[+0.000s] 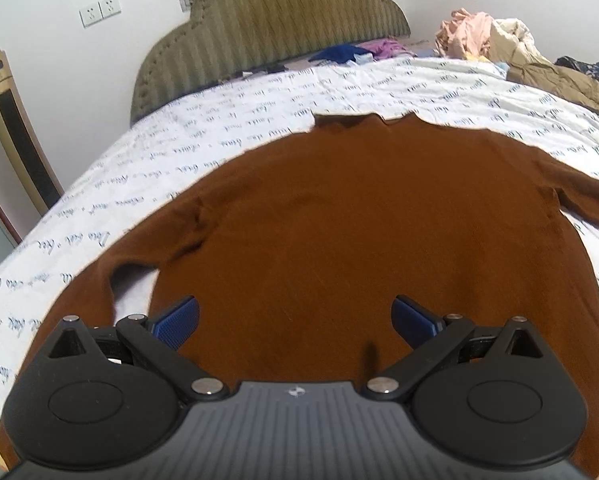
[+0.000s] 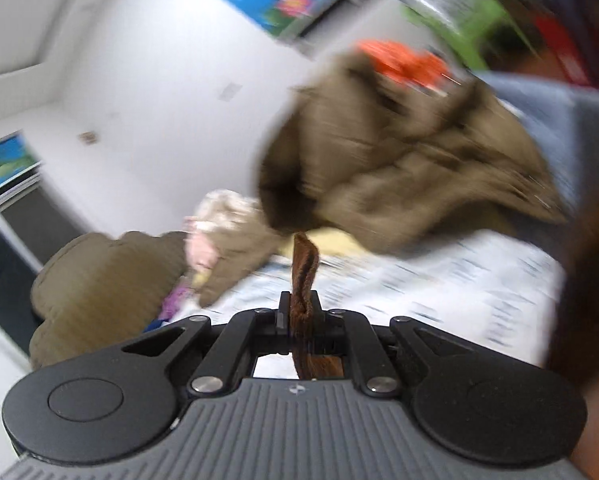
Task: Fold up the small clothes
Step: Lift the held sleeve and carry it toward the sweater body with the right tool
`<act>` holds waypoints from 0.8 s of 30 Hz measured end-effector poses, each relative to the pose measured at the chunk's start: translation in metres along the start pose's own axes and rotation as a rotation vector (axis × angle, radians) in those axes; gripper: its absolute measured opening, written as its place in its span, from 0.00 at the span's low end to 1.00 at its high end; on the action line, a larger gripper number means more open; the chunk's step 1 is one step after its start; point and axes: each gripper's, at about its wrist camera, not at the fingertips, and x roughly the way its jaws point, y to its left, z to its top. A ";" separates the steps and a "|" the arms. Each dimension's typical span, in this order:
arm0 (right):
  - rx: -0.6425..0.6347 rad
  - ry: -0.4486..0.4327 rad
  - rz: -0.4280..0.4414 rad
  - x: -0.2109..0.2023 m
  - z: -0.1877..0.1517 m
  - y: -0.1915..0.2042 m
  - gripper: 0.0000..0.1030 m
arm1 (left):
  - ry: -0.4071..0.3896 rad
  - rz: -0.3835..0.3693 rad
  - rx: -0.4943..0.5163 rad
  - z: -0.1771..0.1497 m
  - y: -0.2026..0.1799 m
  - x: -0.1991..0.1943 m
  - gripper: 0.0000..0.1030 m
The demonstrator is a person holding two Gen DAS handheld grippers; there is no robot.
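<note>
I look across the bed [image 1: 259, 128], its printed white cover serving as my folding surface because it gives a wide, flat field. A brown sweater [image 1: 359, 240] lies spread on it front-down or front-up, I cannot tell which, with the collar [image 1: 359, 118] toward the headboard [image 1: 283, 24] and the sleeves angled out to either side, laid flat so that the folds can be made cleanly. Heaps of other clothes [image 1: 499, 40] wait near the far edge of the bed, kept well apart from the working area.

My left gripper [image 1: 295, 322] hovers over the lower body of the sweater, its blue pads [image 1: 179, 320] spread wide and touching nothing, so it is released and, I judge, ready to pin or pick a hem.

My right gripper [image 2: 299, 312] is clenched on a narrow strip of brown cloth [image 2: 304, 280] that stands up between its closed fingers, in colour matching the sweater; I take it for a sleeve end or an edge, gripped so it can be carried over the body. That view is heavily blurred and tilted, with an olive jacket [image 2: 419, 160] looming behind.
</note>
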 end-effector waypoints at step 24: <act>-0.377 0.353 0.207 0.066 -0.158 0.198 0.12 | 0.047 0.012 -0.071 0.003 0.019 0.030 1.00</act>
